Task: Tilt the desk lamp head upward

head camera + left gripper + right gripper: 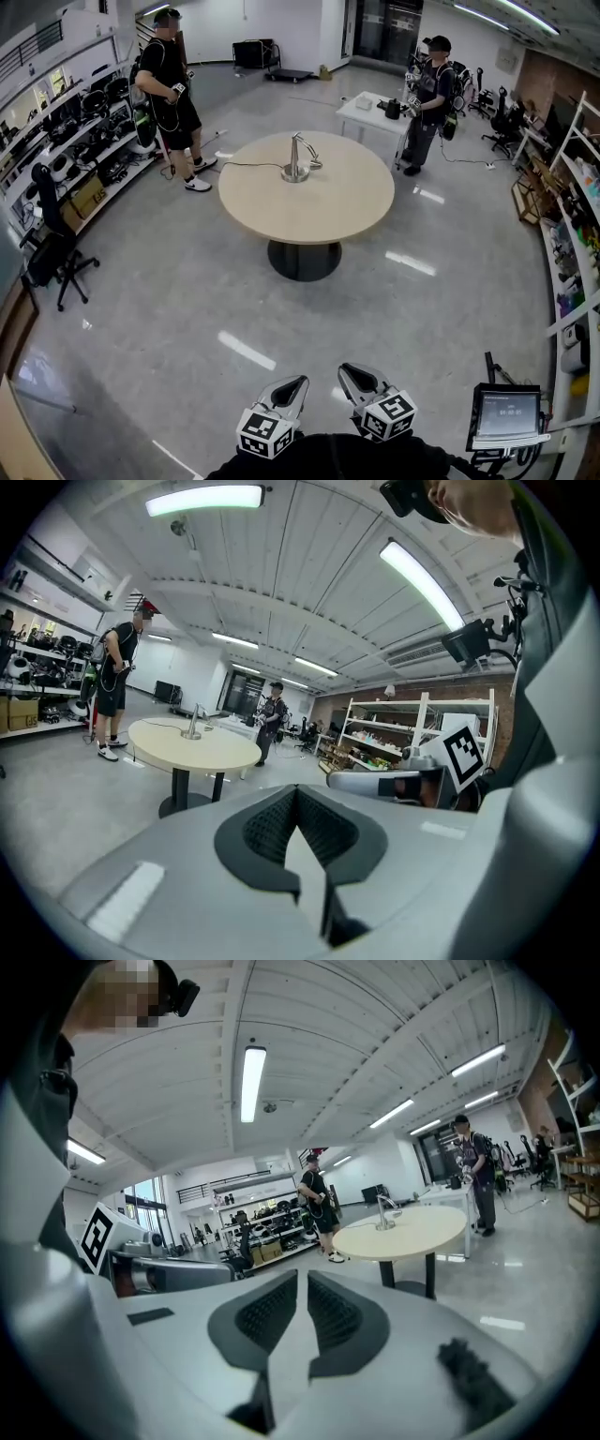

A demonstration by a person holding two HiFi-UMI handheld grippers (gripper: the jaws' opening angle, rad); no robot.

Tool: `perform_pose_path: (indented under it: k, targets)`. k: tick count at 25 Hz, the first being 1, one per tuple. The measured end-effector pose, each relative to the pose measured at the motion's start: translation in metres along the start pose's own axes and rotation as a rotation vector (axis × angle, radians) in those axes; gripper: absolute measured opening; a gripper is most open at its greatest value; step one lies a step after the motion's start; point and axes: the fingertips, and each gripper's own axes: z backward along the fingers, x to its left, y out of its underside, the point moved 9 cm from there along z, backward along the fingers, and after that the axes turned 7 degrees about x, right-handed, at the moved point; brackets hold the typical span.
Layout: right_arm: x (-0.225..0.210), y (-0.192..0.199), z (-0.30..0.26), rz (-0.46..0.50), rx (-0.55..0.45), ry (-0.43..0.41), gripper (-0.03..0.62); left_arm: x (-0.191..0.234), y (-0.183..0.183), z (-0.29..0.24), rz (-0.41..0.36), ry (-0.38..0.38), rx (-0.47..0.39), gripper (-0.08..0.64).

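Claws first: left claw (289, 389) is seen with its jaws closed together and nothing between them; right claw (356, 378) is likewise pressed shut and empty. Both are held side by side, low and close to the body, and pointed slightly below level toward the round counter (319, 211). The desk lamp (298, 159) is found standing near the counter's middle, well apart from both claws, with its head apparently bent downward. The step in hand is judged to be the approach; no tilt is begun. The counter should be reached first. The base is best steadied with one claw, and the head gripped near its tip by the other and eased up slowly, so the base is not dragged.
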Motion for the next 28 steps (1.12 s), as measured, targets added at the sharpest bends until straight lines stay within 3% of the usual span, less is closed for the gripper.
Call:
perform_pose_path:
  k: [6,14,21,28]
  targets:
    - [0.017,-0.03,-0.07,0.006,0.021,0.036,0.018,0.079,-0.021,0.008,0.023,0.014,-0.014,0.006]
    - [0.011,-0.041,-0.113,0.05,0.04,0.051,0.028,0.119,-0.045,-0.02,0.033,-0.027,0.0,0.006]
    - [-0.045,-0.057,-0.16,0.009,0.012,-0.019,0.028,0.152,-0.069,-0.058,0.027,-0.075,-0.003,0.006]
    - [-0.127,-0.11,-0.184,0.029,-0.046,-0.081,0.028,0.155,-0.113,-0.13,-0.01,-0.096,0.004,0.006]
